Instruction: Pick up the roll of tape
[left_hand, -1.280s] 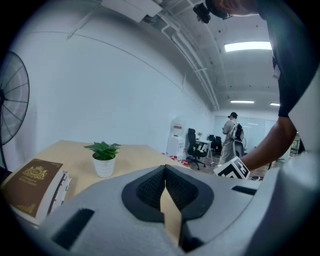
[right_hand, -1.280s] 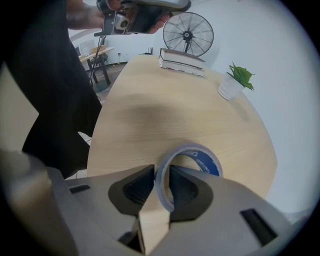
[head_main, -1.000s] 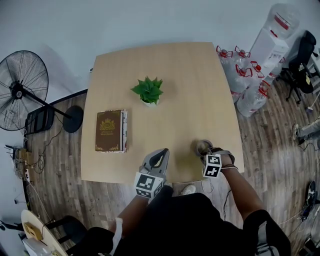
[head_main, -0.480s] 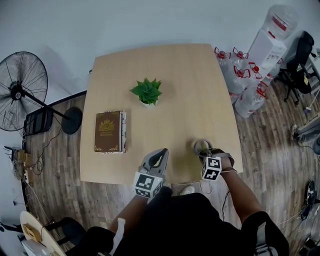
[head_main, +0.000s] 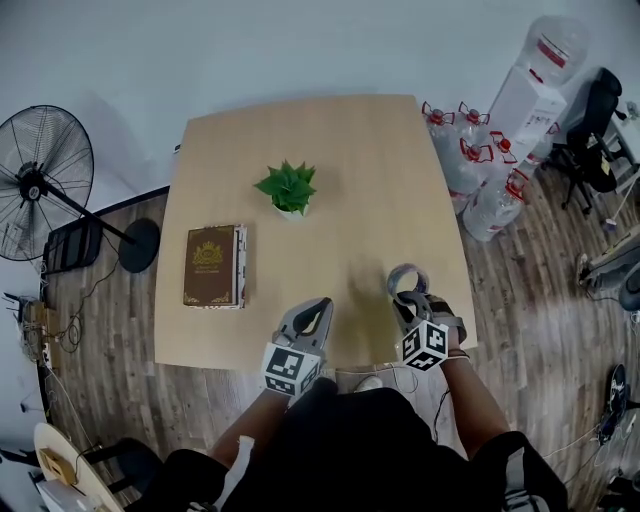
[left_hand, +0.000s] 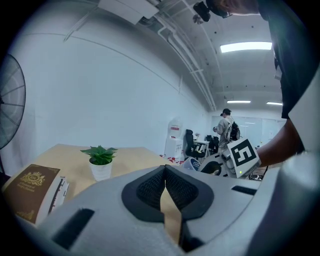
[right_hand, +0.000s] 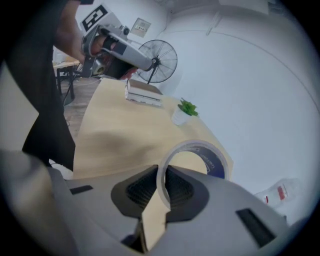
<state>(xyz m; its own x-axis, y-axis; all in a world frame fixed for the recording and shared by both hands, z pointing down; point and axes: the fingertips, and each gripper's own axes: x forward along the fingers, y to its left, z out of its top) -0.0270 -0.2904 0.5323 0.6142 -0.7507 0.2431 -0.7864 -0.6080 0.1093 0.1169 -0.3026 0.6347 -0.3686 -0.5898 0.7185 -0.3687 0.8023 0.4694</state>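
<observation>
Right tongs (head_main: 410, 298): clamped on the roll of tape (head_main: 401, 274). In the right gripper view the pads pinch one wall of the ring, apparently one pad inside the hole and one on the outer face.

Roll position: it stands out past the tips at 12 o'clock from the right tongs, over the tabletop (head_main: 330, 130) near its 5 o'clock corner. We see wood through the hole and judge the roll clear of the surface. No view shows the gap beneath it.

Roll axis: the hole's axis runs crosswise to the tongs, so the ring hangs from its near wall with most of it beyond the pads.

Left tongs (left_hand: 165, 182): pads together, nothing between them, at about 8 o'clock from the roll and well apart from it. The right hand is the nearer and carries the load.

Judgement: the pick looks made. A thin-wall pinch may let the ring swivel.

Plant (head_main: 287, 188) lies at 11 o'clock from the roll, book (head_main: 212, 265) at 9 o'clock, both well apart.
</observation>
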